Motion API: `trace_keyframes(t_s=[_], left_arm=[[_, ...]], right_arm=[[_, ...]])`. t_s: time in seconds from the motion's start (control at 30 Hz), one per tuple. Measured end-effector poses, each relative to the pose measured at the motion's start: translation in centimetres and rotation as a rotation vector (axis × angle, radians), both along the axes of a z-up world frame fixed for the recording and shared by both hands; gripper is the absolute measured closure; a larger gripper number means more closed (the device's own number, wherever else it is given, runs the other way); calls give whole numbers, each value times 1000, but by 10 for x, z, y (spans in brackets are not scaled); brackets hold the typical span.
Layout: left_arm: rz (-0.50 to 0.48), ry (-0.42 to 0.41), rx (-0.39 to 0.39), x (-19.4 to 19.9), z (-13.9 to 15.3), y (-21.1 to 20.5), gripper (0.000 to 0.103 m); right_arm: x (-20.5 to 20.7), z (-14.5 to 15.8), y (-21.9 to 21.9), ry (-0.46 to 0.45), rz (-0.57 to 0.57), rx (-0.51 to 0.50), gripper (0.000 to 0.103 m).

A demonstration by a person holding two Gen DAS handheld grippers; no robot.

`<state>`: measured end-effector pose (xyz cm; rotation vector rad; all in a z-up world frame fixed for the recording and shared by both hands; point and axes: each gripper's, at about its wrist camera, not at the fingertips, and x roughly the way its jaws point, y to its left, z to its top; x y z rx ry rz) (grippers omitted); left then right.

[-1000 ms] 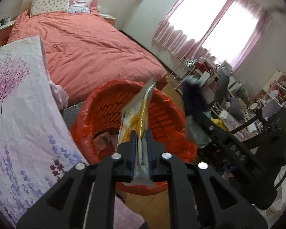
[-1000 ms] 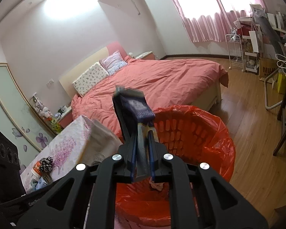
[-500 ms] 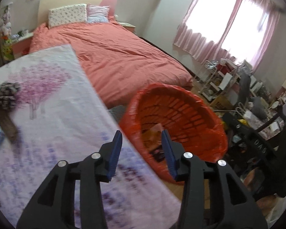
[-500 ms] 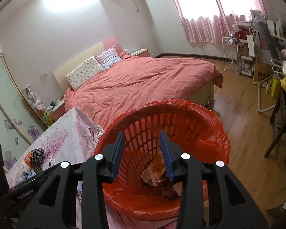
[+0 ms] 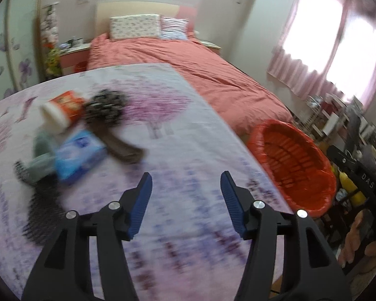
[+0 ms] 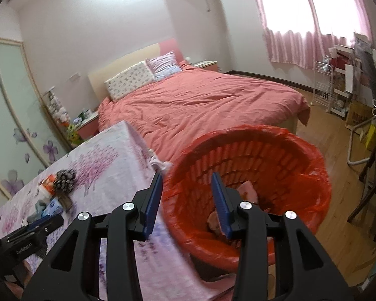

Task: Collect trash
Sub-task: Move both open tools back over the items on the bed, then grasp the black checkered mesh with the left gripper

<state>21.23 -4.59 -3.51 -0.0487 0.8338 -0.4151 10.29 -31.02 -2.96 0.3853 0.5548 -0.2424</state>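
While the round, slatted red basket (image 6: 248, 190) stands beside the floral-clothed table (image 5: 188, 135), both the left gripper (image 5: 186, 202) and right gripper (image 6: 186, 202), formerly clamping wrappers, gape empty; crumpled trash (image 6: 248, 190) lies inside.

Both wrappers dropped, left tool (image 5: 185, 200) swung tableward

The bin (image 6: 250, 150) is slotted plastic under a glossy, crinkled red bag (image 5: 323, 198). A matt printed cloth (image 5: 178, 130) covers the table. The left gripper (image 5: 185, 202) and right gripper (image 6: 186, 200) are matt black plastic with ribbed blue pads (image 6: 153, 200) and bright metal screws (smooth, shiny). The floor (image 6: 338, 150) is satin wood; the quilt (image 6: 200, 105) is creased cloth.
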Motion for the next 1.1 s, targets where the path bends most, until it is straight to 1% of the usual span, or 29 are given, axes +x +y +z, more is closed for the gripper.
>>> trace_keyframes(t_s=[0.17, 0.33, 0.4, 0.53, 0.67, 0.77, 0.83, 0.87, 0.9, 0.93, 1.0, 1.1], left_arm=[[124, -10, 5, -3, -3, 63, 40], [236, 11, 22, -5, -16, 118, 40], [257, 32, 18, -3, -22, 130, 40], [274, 57, 11, 4, -30, 136, 40], [275, 91, 6, 17, -38, 128, 40], [293, 101, 24, 23, -42, 122, 40], [303, 93, 41, 27, -42, 121, 44], [309, 90, 44, 28, -41, 121, 52], [304, 93, 35, 29, -41, 122, 67], [300, 101, 29, 30, -42, 124, 70], [300, 103, 20, 30, -43, 132, 85], [293, 106, 4, 26, -45, 148, 94]], right_arm=[[7, 1, 32, 12, 78, -22, 61], [19, -3, 69, 35, 161, -40, 60], [25, -6, 83, 49, 191, -46, 60], [34, -9, 109, 71, 246, -62, 60], [41, -10, 130, 88, 292, -86, 60], [46, -13, 139, 98, 308, -91, 60], [50, -15, 145, 107, 321, -89, 60], [51, -16, 148, 110, 325, -88, 60], [53, -17, 152, 115, 332, -88, 60], [54, -18, 155, 119, 338, -89, 60], [56, -19, 160, 124, 349, -94, 60], [59, -21, 168, 130, 361, -99, 60]])
